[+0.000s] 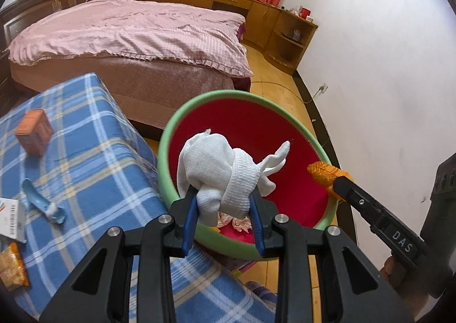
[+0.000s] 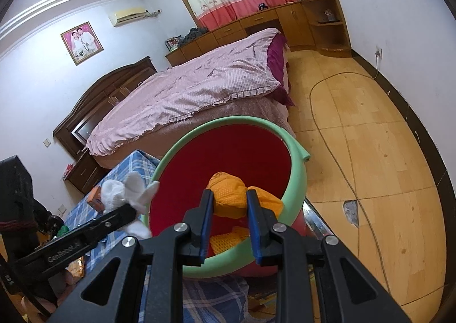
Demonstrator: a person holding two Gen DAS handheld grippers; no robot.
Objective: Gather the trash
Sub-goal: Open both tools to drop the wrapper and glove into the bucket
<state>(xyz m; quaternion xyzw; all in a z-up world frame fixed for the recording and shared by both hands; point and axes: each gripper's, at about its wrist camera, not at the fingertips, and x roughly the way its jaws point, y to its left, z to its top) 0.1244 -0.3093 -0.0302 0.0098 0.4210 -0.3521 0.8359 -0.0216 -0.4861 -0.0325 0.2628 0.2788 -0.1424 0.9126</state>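
Observation:
My left gripper (image 1: 223, 203) is shut on a crumpled white cloth (image 1: 216, 174) and holds it over the near rim of a red bin with a green rim (image 1: 199, 100). My right gripper (image 2: 229, 209) is shut on an orange mesh wrapper (image 2: 229, 194) and holds it over the same bin (image 2: 299, 180). The right gripper shows at the right of the left wrist view (image 1: 325, 174). The left gripper shows at the left of the right wrist view (image 2: 131, 206) with the white cloth (image 2: 128, 189). More orange mesh (image 2: 225, 240) lies inside the bin.
A table with a blue plaid cloth (image 1: 94, 134) stands left of the bin, bearing an orange box (image 1: 34, 132), a blue tube (image 1: 42, 203), a white card (image 1: 11, 220) and a snack packet (image 1: 11, 268). A bed (image 1: 128, 35) lies behind. A cable (image 2: 327, 129) runs over the wooden floor.

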